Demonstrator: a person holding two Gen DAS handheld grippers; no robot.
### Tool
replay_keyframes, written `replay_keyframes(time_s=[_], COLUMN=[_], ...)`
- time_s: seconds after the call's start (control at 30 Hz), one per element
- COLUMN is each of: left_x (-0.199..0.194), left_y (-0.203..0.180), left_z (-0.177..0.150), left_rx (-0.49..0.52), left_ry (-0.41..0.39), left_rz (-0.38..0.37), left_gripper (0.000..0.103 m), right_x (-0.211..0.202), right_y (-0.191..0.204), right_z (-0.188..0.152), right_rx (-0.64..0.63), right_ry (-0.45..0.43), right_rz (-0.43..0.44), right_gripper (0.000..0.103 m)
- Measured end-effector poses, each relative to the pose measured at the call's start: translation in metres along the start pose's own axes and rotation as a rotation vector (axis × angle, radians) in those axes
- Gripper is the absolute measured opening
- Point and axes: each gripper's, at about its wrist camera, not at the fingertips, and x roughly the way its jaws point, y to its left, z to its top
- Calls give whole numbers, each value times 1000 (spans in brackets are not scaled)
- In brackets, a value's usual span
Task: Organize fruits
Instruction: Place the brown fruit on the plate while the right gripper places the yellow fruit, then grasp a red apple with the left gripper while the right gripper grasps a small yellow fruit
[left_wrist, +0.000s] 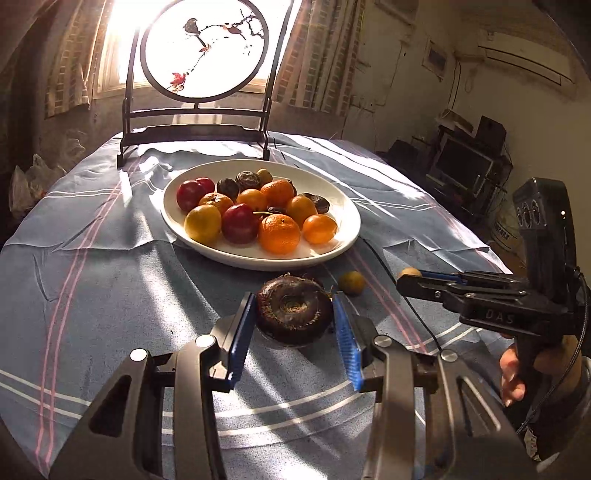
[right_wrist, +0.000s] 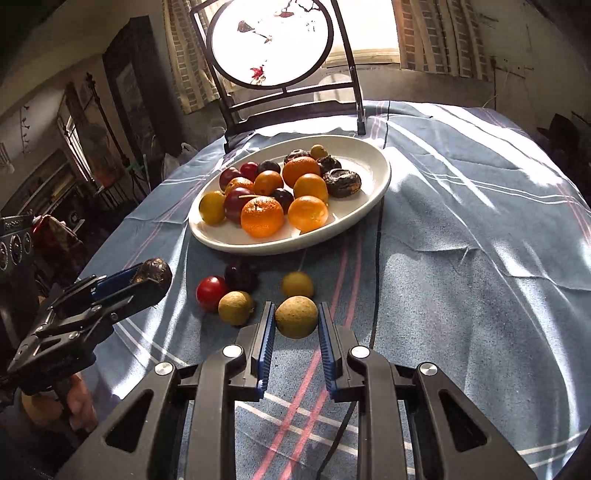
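A white oval plate (left_wrist: 343, 236) (right_wrist: 373, 199) holds several oranges, red plums and dark fruits. My left gripper (left_wrist: 295, 317) is shut on a dark brown round fruit (left_wrist: 293, 314), held above the cloth; it also shows in the right wrist view (right_wrist: 155, 275). My right gripper (right_wrist: 296, 317) is shut on a tan longan (right_wrist: 296, 316), low over the table in front of the plate. Its fingers also show in the left wrist view (left_wrist: 424, 282). Loose on the cloth lie a red cherry tomato (right_wrist: 211, 292), a dark plum (right_wrist: 240, 276) and two more longans (right_wrist: 235, 308) (right_wrist: 297, 284).
A blue striped tablecloth (right_wrist: 461, 277) covers the round table. A dark-framed round screen (left_wrist: 205, 50) stands behind the plate. A black cable (right_wrist: 377, 258) runs across the cloth right of the plate. A loose longan (left_wrist: 351, 283) lies near my left gripper.
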Motion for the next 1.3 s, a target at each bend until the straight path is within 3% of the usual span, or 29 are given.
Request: replay_keyframes(time_s=[0.2, 0.43, 0.53, 0.57, 0.63, 0.77, 1.03, 1.17, 1.3], left_x=[12, 73, 92, 91, 81, 54, 44, 53, 60], left_y=[19, 37, 45, 48, 51, 36, 8, 3, -6], left_z=[49, 109, 120, 120, 116, 89, 14, 5, 6], left_rx=[2, 7, -25, -36, -44, 31, 202, 244, 270], left_ry=[-15, 37, 66, 64, 42, 45, 217, 262, 269], left_rz=[38, 100, 127, 133, 129, 108, 101, 93, 77], left_gripper=[41, 42, 45, 48, 51, 58, 61, 48, 47], right_x=[-3, 69, 86, 83, 71, 39, 3, 2, 6], right_y=[-3, -10, -9, -9, -6, 1, -6, -13, -14], right_z=[61, 115, 122, 120, 114, 85, -3, -13, -14], right_rx=[6, 50, 66, 72, 70, 34, 61, 106, 113], right_ry=[-82, -29, -25, -41, -75, -84, -64, -72, -53], right_rz=[23, 27, 9, -7, 8, 8, 31, 63, 94], right_gripper=[23, 23, 29, 45, 54, 54, 54, 55, 58])
